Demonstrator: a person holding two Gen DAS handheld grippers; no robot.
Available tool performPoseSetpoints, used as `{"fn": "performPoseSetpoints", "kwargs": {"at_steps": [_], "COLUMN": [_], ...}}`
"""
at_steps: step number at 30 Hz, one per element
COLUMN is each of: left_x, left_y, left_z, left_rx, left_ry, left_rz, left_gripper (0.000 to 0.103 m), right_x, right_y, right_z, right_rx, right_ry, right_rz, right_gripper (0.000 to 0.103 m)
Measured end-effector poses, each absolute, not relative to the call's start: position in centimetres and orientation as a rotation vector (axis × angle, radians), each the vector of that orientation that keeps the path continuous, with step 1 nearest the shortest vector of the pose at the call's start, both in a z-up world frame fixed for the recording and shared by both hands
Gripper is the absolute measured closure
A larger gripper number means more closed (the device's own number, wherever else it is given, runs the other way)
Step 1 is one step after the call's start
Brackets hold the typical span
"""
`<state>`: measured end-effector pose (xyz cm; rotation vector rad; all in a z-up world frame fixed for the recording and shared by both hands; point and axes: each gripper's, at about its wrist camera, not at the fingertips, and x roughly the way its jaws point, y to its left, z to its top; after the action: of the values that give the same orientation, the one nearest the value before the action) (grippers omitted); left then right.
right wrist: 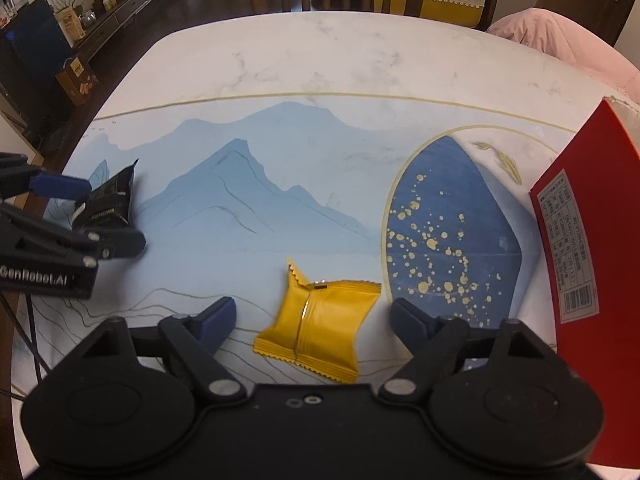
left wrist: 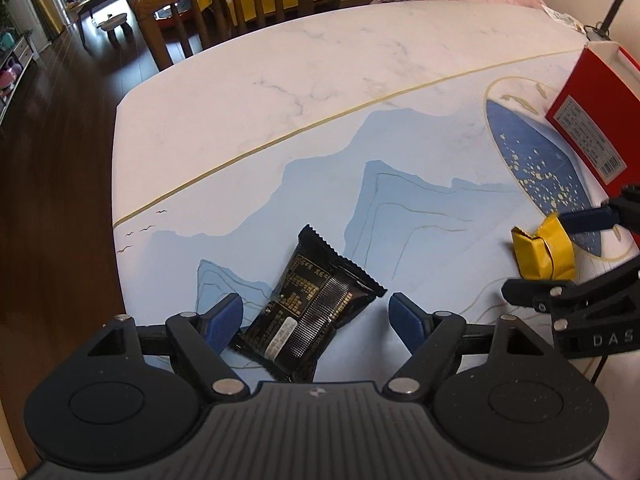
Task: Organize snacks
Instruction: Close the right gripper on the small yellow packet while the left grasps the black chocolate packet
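Observation:
A black snack packet (left wrist: 310, 312) lies flat on the table, between the open fingers of my left gripper (left wrist: 316, 320), which straddle it without closing. It also shows in the right wrist view (right wrist: 110, 204). A yellow snack packet (right wrist: 320, 326) lies flat between the open fingers of my right gripper (right wrist: 312, 320). The yellow packet shows in the left wrist view (left wrist: 542, 254) with the right gripper (left wrist: 568, 256) around it. A red box (right wrist: 584, 248) stands at the right, also in the left wrist view (left wrist: 592, 116).
The table (left wrist: 320, 92) has a marble top with a blue mountain print. A wooden chair (left wrist: 224, 4) stands at its far side. A pink cloth (right wrist: 560, 40) lies at the far right. Dark wood floor lies to the left.

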<state>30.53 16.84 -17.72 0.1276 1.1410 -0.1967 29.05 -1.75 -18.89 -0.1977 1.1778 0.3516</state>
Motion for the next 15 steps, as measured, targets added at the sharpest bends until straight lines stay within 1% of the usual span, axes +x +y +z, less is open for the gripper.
{"fn": "performPoseSetpoints", "kwargs": {"at_steps": [2,4,7,9,10,11,12,14,15], "left_x": [30.6,30.5,30.3,30.0,29.9,29.7,29.7,29.4,29.1], "left_y": [17.0,17.0,17.1,17.1,17.1,17.2,17.2,17.2,17.3], "left_z": [-17.8,-17.9,-17.9,-17.8,-17.8,-17.7,-17.6,-17.6,-17.6], "left_rx": [0.110,0.101,0.080,0.066,0.056,0.045,0.036,0.013,0.001], "left_ry": [1.146,1.151,1.146,1.147,1.147,1.148,1.149,1.152,1.152], "left_rz": [-0.195,-0.182,-0.161,-0.141,-0.132,-0.121,-0.107,-0.085,-0.073], "left_gripper": [0.035,0.040,0.045,0.050,0.055,0.060,0.063,0.065,0.065], "right_x": [28.9,28.8,28.5,28.3,28.3,28.3,28.2,28.2,28.3], "right_y": [-1.9,-1.9,-2.0,-2.0,-1.9,-2.0,-2.1,-2.4,-2.6], "right_z": [-18.9,-18.9,-18.9,-18.9,-18.9,-18.8,-18.8,-18.6,-18.6], "right_rx": [-0.200,-0.209,-0.218,-0.238,-0.251,-0.260,-0.257,-0.256,-0.252], "right_ry": [1.173,1.165,1.157,1.148,1.142,1.136,1.129,1.115,1.115], "right_rz": [0.352,0.357,0.366,0.367,0.367,0.369,0.372,0.367,0.366], "right_gripper": [0.024,0.025,0.027,0.032,0.033,0.037,0.044,0.052,0.054]}}
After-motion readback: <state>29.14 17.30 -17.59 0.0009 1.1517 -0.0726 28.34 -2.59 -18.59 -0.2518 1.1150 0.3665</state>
